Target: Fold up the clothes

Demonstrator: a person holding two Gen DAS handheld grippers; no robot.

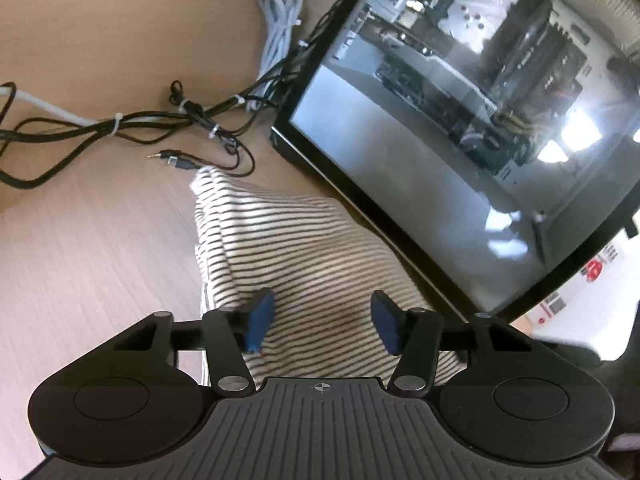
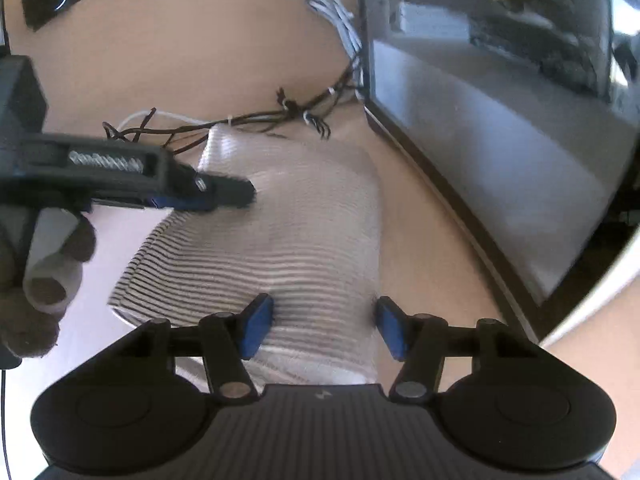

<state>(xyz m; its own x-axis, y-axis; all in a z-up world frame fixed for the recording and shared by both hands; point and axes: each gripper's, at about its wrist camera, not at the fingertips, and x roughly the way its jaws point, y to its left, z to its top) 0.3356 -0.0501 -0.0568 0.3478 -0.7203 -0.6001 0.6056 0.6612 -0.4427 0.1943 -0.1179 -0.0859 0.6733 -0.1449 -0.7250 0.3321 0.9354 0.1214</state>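
I am hovering both grippers, left gripper [image 1: 322,326] and right gripper [image 2: 324,326], half-wide and empty, over the folded striped shirt [image 2: 296,240] lying by the desk's [image 1: 88,240] cable-side edge; next, I judge, pressing it flat.

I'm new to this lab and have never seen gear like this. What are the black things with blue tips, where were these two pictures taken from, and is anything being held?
No robot here: a person holds a hand-held gripping tool in each hand. Each picture comes from a camera on one tool, looking forward along its two blue-padded fingers. One view shows the left tool, the other the right tool; the left tool also appears from the side there, with the gloved hand that holds it. On the wooden table lies a folded striped garment, next to a glass-sided computer case and a bundle of cables. Both tools hover over the garment with fingers apart; neither is gripping anything.
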